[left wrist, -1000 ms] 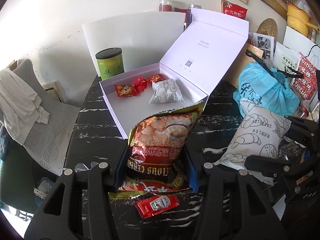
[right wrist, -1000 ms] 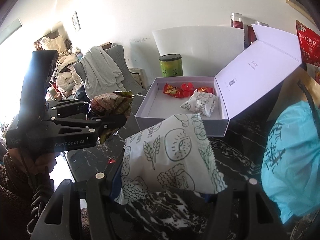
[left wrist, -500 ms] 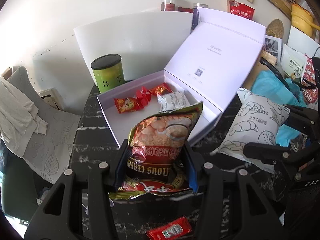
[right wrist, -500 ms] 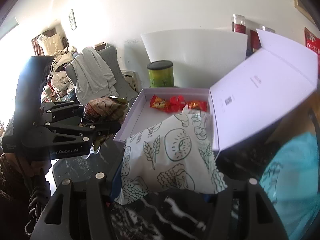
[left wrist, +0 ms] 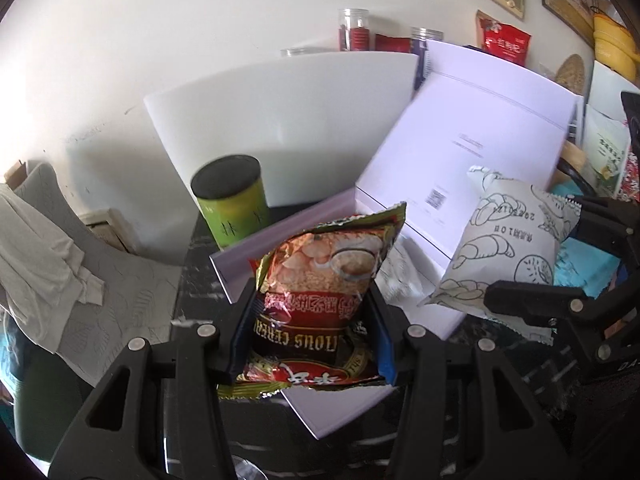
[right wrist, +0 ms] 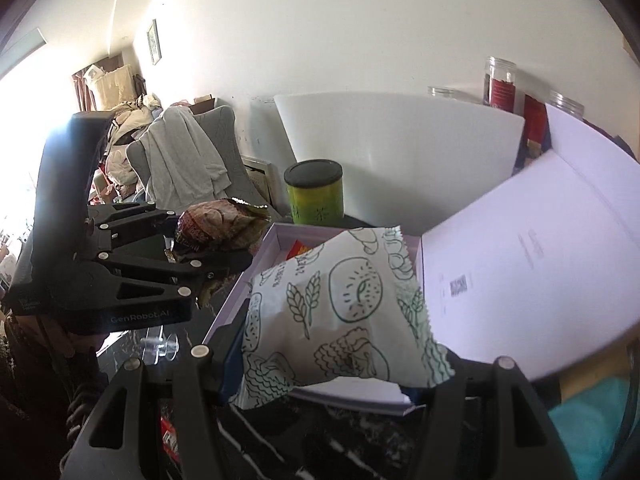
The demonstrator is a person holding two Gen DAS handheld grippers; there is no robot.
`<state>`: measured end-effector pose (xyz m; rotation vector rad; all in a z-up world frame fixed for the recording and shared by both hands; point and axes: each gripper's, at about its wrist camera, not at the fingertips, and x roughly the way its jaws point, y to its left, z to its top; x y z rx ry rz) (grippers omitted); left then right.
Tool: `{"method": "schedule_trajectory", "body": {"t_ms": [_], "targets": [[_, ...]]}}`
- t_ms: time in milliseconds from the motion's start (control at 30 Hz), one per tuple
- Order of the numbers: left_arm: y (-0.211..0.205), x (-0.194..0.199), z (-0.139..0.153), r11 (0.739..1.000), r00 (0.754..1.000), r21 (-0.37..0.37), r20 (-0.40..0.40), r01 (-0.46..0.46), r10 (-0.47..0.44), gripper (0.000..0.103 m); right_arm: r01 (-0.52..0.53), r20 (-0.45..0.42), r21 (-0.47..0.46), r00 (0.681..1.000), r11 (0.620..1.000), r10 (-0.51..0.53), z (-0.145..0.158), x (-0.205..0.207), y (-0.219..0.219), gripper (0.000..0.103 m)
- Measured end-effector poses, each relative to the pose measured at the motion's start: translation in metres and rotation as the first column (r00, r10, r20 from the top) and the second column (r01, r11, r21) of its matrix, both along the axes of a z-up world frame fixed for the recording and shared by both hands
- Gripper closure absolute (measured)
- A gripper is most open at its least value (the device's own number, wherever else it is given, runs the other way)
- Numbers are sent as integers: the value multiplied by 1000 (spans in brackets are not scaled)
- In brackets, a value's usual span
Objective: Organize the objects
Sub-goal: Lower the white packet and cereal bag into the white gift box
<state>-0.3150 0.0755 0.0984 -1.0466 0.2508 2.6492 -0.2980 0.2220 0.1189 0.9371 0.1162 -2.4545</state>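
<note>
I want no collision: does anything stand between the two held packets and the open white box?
Nothing visible does. The cereal packet in the left gripper and the white pastry packet in the right gripper are already at the white box, whose lid is raised behind.

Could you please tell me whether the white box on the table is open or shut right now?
Open. The white box has its lid swung up and leaning back, exposing the inside.
</note>
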Motion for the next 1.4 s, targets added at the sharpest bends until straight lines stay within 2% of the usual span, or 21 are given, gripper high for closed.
{"method": "schedule_trajectory", "body": {"t_ms": [200,300,467,700,1000,1400], "targets": [[-9,-32,-3,1000,1000,2,-1,-23,23,55,19,37,-39,999,999,-17,-7,-40,-6,41],[-12,-45,-5,999,999,-12,-13,-40,40,55,26,38,-48,999,999,-24,-9,-56,-9,41],[-16,-68,-8,998,998,6,-13,-59,59,55,22,39,-67,999,998,-19,-11,-82,-13,41],[-12,-89,-17,997,998,-56,-15,-61,61,55,-5,94,-39,996,999,9,-38,-110,-16,41],[-1,-102,-29,997,1000,-66,13,-26,27,55,22,125,-23,992,999,-19,-53,-122,-8,41],[-4,-121,-55,996,995,-83,92,-41,49,55,-6,165,25,986,1000,2,-78,-135,-24,41]]}}
